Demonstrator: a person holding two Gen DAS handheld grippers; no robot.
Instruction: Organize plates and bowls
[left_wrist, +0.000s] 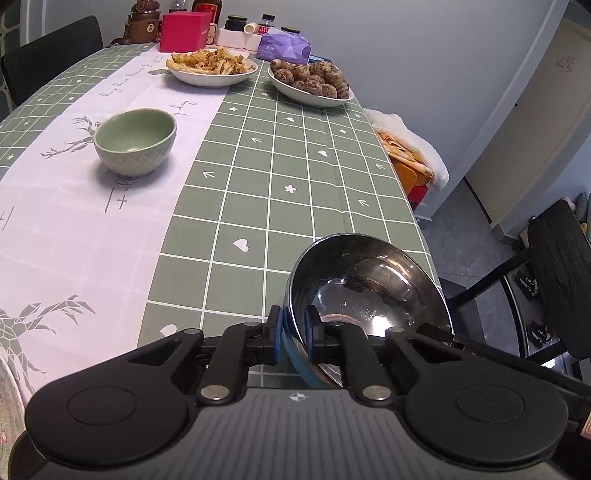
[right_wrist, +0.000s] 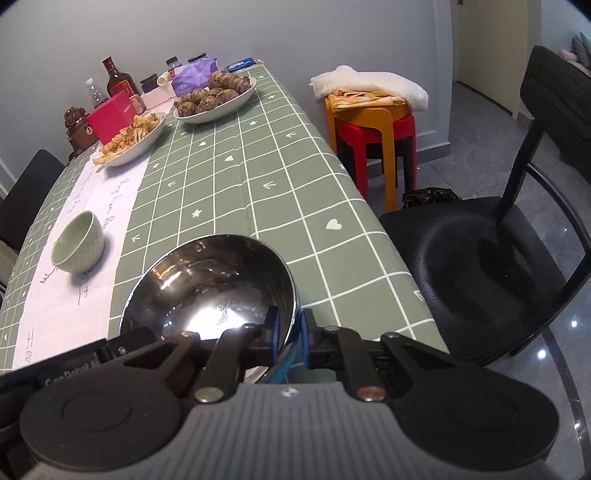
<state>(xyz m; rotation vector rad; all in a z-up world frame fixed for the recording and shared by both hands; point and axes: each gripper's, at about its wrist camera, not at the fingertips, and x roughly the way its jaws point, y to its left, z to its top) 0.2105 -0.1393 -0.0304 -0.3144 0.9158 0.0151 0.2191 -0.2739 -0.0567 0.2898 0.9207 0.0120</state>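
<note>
Both grippers, left gripper (left_wrist: 293, 338) and right gripper (right_wrist: 289, 338), pinch opposite rims of the shiny steel bowl (left_wrist: 373, 284); the empty pale-green ceramic bowl (left_wrist: 135, 142) waits unstacked on the counter (left_wrist: 258, 192).

green checked table (left_wrist: 280, 155) bears bowls and food plates.

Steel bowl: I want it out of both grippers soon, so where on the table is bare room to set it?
Bare cloth lies between the steel bowl, the green bowl and the two food plates. The far end by the pink box and bottles is crowded.
</note>
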